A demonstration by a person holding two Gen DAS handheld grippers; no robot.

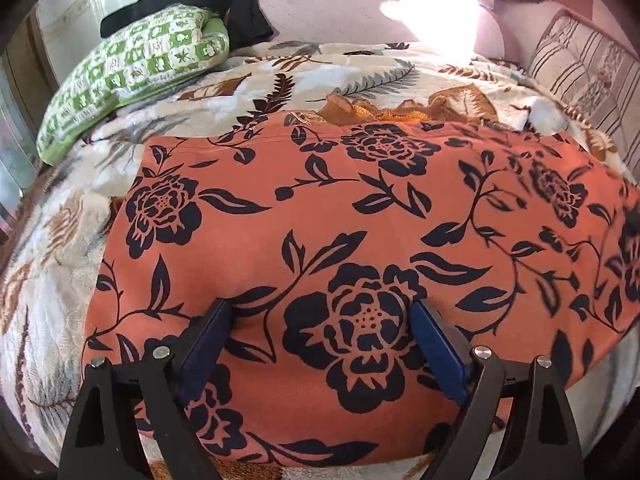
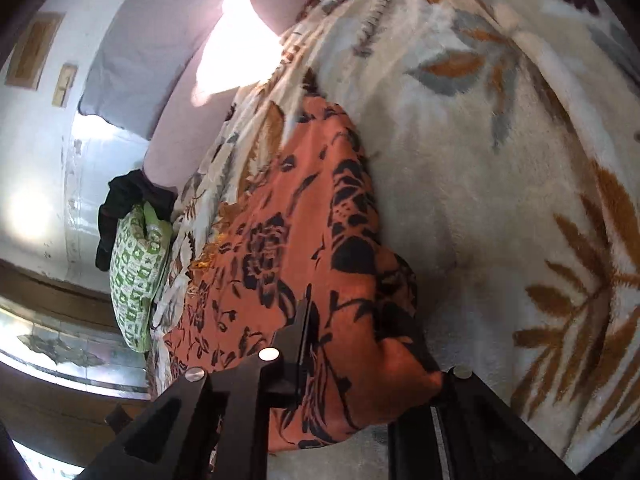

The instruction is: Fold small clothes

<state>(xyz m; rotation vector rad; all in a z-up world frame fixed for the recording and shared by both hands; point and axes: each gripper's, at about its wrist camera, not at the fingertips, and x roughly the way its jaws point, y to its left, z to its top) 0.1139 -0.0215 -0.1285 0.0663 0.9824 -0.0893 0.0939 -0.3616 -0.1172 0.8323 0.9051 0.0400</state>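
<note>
My left gripper (image 1: 320, 320) hangs released, jaws spread above the orange cloth (image 1: 340, 232) that lies flat on the blanket (image 1: 60, 272), ready to pin it. My right gripper (image 2: 372, 364) grasps the cloth's corner (image 2: 400, 376) for a fold, I judge.

Leaf-print blanket (image 1: 280, 80), green pillow (image 1: 132, 68), sunlit mauve headboard (image 1: 340, 12)

daylight fills both fisheye views. a blown-out sun patch (image 1: 432, 12) glares white on the far bedding, seen again in the right wrist view (image 2: 236, 44). the orange floral garment (image 1: 320, 216) is sharp at centre but smeared at its right edge. the right wrist view is softer, and straight lines bow toward dark corners.
</note>
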